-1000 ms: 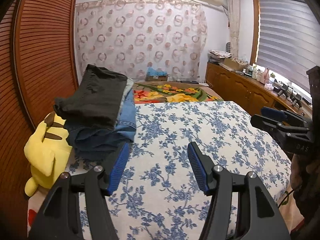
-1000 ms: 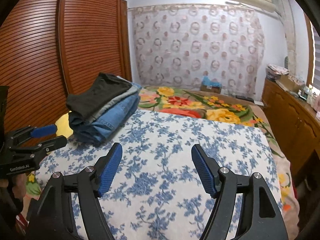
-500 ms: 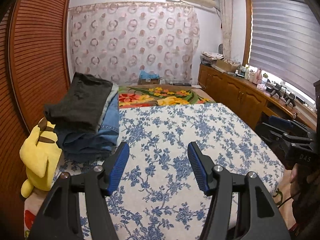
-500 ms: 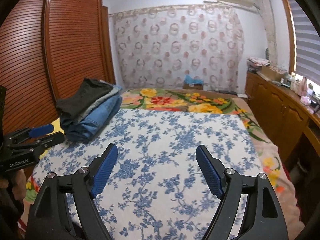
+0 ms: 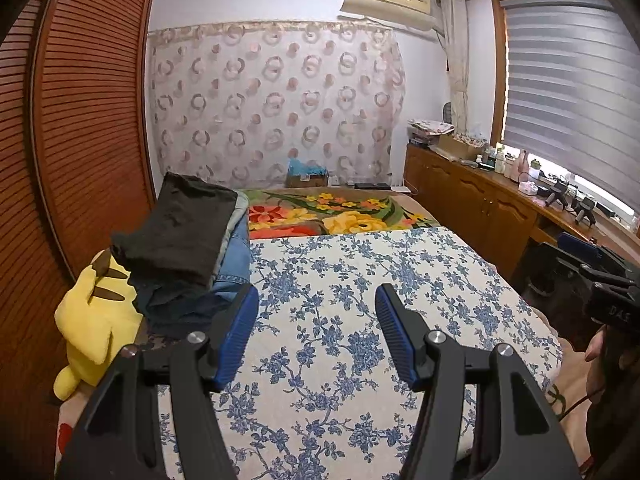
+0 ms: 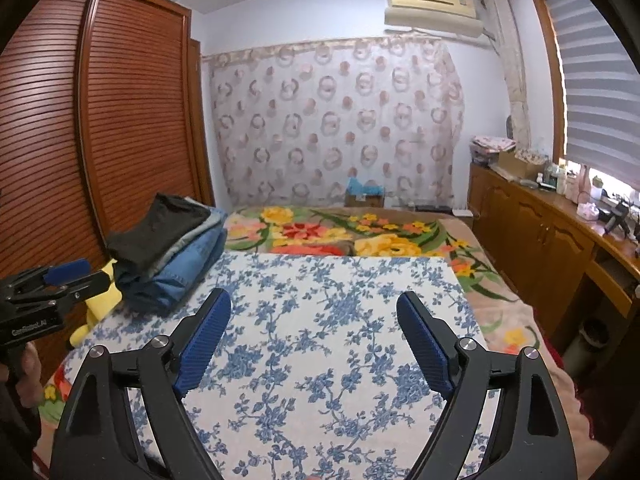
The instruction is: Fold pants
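Pants (image 5: 180, 240) stacked, both grippers empty

My left gripper (image 5: 316, 334) wore black angular arms with triangular cut-outs, silver screw heads at the joints and ribbed blue pads (image 5: 394, 336) on the inner faces. My right gripper (image 6: 314, 340) matched it — the same black frame, silver screws and grooved blue pads (image 6: 424, 346). Seen from the right one, the left body carried small pale lettering on its black side — too blurred to read fully.
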Action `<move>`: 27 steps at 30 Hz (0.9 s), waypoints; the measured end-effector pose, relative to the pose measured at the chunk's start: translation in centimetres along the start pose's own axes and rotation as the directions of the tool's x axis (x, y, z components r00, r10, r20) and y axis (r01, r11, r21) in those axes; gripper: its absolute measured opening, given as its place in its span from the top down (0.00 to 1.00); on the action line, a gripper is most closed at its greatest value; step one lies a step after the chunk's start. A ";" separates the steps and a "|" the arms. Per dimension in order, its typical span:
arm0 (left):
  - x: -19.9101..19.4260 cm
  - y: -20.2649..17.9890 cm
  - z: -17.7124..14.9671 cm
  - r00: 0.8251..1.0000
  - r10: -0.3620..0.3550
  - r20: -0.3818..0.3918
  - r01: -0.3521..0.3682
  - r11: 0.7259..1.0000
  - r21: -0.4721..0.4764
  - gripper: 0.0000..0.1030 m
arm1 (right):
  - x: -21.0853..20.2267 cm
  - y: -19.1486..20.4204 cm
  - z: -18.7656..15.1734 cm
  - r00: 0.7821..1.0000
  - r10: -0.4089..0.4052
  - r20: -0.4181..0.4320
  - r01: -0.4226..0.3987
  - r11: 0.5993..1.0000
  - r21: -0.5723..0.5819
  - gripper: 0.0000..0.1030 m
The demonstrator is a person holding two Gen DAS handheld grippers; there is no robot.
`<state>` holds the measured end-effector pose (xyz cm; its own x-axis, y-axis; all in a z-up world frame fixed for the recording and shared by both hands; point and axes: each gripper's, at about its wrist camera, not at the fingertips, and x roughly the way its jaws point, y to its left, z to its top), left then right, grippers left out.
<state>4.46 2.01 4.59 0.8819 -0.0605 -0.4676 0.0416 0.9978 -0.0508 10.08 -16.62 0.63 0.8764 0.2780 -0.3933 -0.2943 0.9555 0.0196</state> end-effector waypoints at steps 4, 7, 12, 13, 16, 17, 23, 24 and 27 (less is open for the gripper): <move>-0.1 0.0 0.0 1.000 0.004 0.004 -0.004 1.000 0.001 0.42 | 0.0 0.0 0.0 1.000 -0.005 0.002 0.005 1.000 0.000 0.16; -0.1 0.0 0.0 1.000 0.006 0.003 -0.006 1.000 0.002 0.41 | -0.2 0.1 -0.1 1.000 -0.009 0.001 0.009 1.000 0.001 0.16; -0.1 0.0 0.1 1.000 0.005 0.004 -0.005 1.000 0.001 0.42 | -0.4 0.0 -0.1 1.000 -0.014 -0.001 0.014 1.000 0.004 0.15; -0.1 0.0 0.0 1.000 0.006 0.004 -0.006 1.000 0.001 0.41 | -0.4 0.0 -0.1 1.000 -0.012 0.000 0.012 1.000 0.004 0.15; -0.1 0.0 0.0 1.000 0.005 0.004 -0.005 1.000 0.002 0.41 | -0.3 -0.1 -0.1 1.000 -0.013 -0.001 0.013 1.000 0.006 0.15; -0.1 0.0 0.0 1.000 0.006 0.005 -0.006 1.000 0.002 0.41 | -0.3 -0.1 -0.1 1.000 -0.014 0.000 0.014 1.000 0.006 0.15; -0.4 0.2 0.3 1.000 0.010 0.015 -0.010 1.000 0.001 0.41 | -0.4 -0.3 -0.2 1.000 -0.014 0.001 0.014 1.000 0.007 0.15; -0.4 0.2 0.2 1.000 0.011 0.015 -0.011 1.000 0.002 0.41 | -0.4 -0.3 -0.2 1.000 -0.014 0.001 0.014 1.000 0.007 0.15; -0.4 0.2 0.3 1.000 0.011 0.014 -0.011 1.000 0.003 0.41 | -0.4 -0.3 -0.2 1.000 -0.014 0.002 0.014 1.000 0.008 0.15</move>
<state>4.30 2.25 5.01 0.8886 -0.0491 -0.4560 0.0331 0.9985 -0.0431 9.69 -17.01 0.61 0.8813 0.2649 -0.3913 -0.2791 0.9600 0.0212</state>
